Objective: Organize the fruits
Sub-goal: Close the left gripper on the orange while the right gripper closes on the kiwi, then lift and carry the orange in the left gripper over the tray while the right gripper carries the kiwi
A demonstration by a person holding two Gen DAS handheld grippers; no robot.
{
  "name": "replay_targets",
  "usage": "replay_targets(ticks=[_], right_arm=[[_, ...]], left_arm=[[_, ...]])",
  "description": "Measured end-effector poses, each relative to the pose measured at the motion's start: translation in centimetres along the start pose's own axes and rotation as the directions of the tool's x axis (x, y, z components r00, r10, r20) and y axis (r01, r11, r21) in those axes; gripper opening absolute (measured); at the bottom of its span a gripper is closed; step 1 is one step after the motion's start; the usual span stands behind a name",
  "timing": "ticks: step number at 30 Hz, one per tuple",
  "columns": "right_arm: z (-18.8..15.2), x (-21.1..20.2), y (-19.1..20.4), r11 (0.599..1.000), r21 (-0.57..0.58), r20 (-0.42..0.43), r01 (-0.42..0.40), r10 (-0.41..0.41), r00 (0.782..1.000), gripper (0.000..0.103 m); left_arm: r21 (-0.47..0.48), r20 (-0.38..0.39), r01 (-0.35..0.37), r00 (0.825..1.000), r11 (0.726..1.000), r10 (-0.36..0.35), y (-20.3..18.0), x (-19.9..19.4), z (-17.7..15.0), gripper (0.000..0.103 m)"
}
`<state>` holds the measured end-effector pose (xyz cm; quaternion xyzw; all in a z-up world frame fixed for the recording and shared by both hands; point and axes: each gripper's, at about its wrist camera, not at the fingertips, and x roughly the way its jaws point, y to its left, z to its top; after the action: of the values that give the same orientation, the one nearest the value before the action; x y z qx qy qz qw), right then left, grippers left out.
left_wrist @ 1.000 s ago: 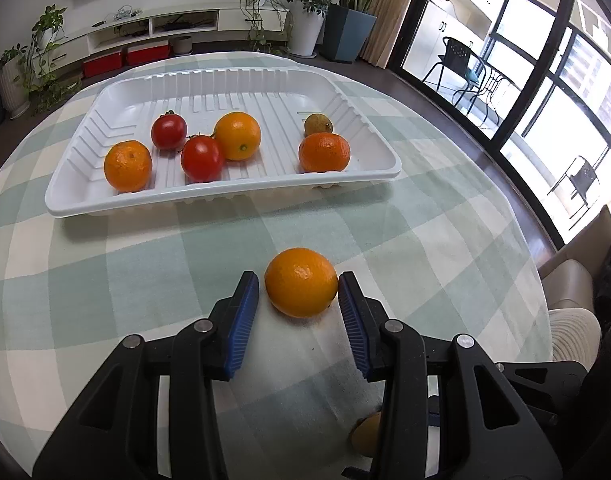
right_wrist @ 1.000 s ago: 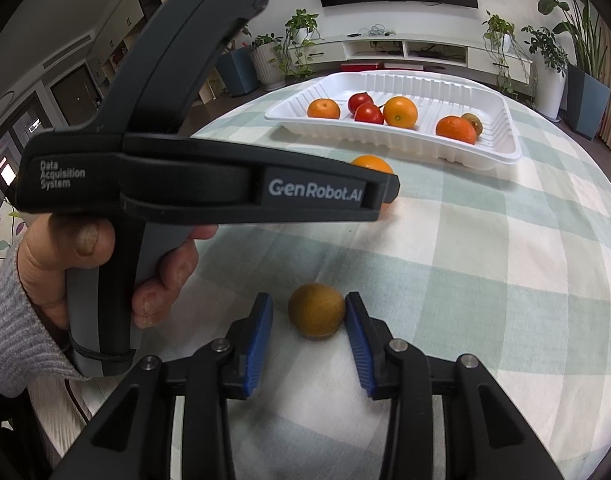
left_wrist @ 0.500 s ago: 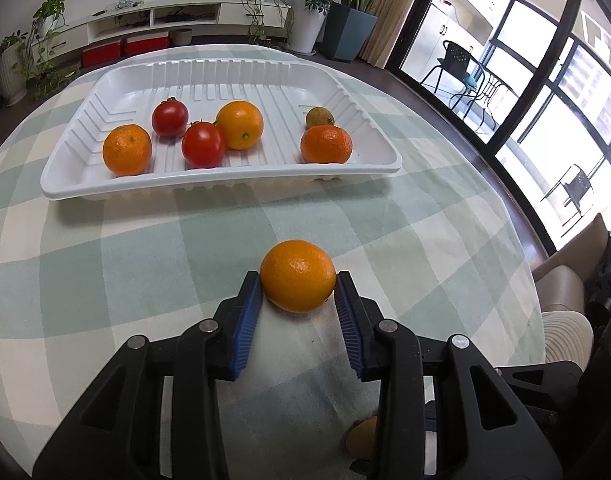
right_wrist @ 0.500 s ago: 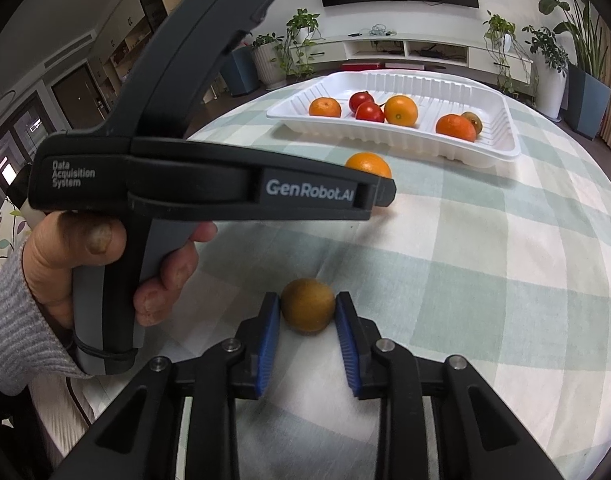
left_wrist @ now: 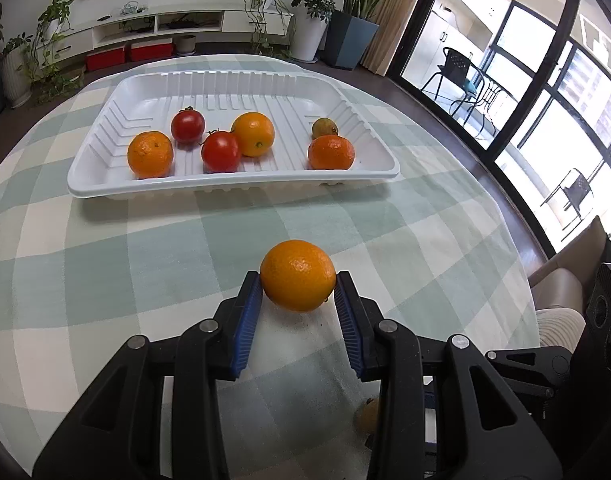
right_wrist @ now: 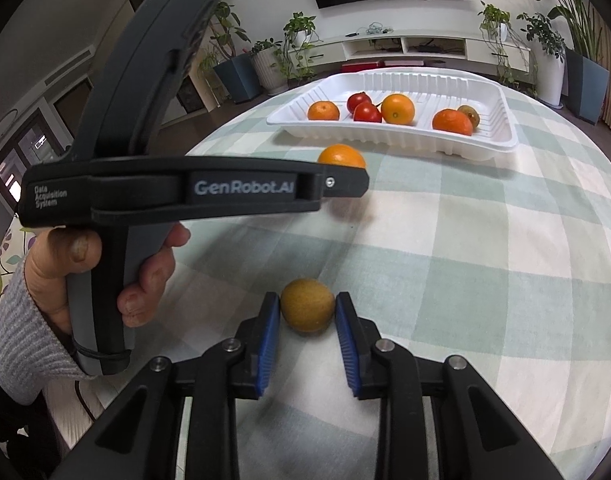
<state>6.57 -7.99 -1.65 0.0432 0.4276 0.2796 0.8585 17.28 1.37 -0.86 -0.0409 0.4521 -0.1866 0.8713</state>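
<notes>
Round table with a green-and-white checked cloth (left_wrist: pixel 105 280), living room behind, big windows past the curved right edge. White ribbed tray (left_wrist: pixel 233 182) parked toward the far side, near rim facing both cameras.

Left gripper (left_wrist: pixel 297 280) just been closing, now pinching a loose orange (left_wrist: pixel 297 276) at the very tips of the blue pads, low over the cloth. Can't tell from the frames whether it touches. Wide bare strip of cloth between that orange and the tray's near rim, so a straight open lane there.

Right gripper (right_wrist: pixel 307 304) clamped tight on a brown kiwi (right_wrist: pixel 307 310), down at the cloth on the near side, well apart from the tray. From the right wrist view, left gripper body crossing the left half of the picture, held by a hand (right_wrist: pixel 65 264) in a grey knit sleeve. Right half of the table wide open.

Inside the tray: mandarin (left_wrist: pixel 150 154) left, two tomatoes (left_wrist: pixel 187 125) (left_wrist: pixel 221 151), another orange (left_wrist: pixel 252 134) touching the nearer tomato. Then a clear gap, then a second mandarin (left_wrist: pixel 331 153) with a small greenish fruit (left_wrist: pixel 324 128) just behind it by the right wall. Whole back half of the tray floor free too.
</notes>
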Motion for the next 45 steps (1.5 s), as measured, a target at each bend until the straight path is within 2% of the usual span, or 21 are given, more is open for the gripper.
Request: replay_targets(ticks=[14,28,45], right_arm=[[1.6,-0.9,-2.0,0.997,0.078,0.044,-0.019,0.015,0.999,0.031],[5.1,-1.4,-4.0,0.995,0.101,0.097,-0.015,0.005,0.995,0.031],[8.4,-0.9,-6.3,0.993,0.12,0.12,-0.011,-0.003,0.993,0.031]], left_arm=[[0.0,0.024,-0.017,1.0,1.0,0.017,0.6,-1.8,0.4,0.035],[0.004,0.036,-0.031,0.999,1.0,0.031,1.0,-2.3,1.4,0.035],[-0.013,0.046,-0.043,0.998,0.999,0.044,2.6,-2.1,3.0,0.035]])
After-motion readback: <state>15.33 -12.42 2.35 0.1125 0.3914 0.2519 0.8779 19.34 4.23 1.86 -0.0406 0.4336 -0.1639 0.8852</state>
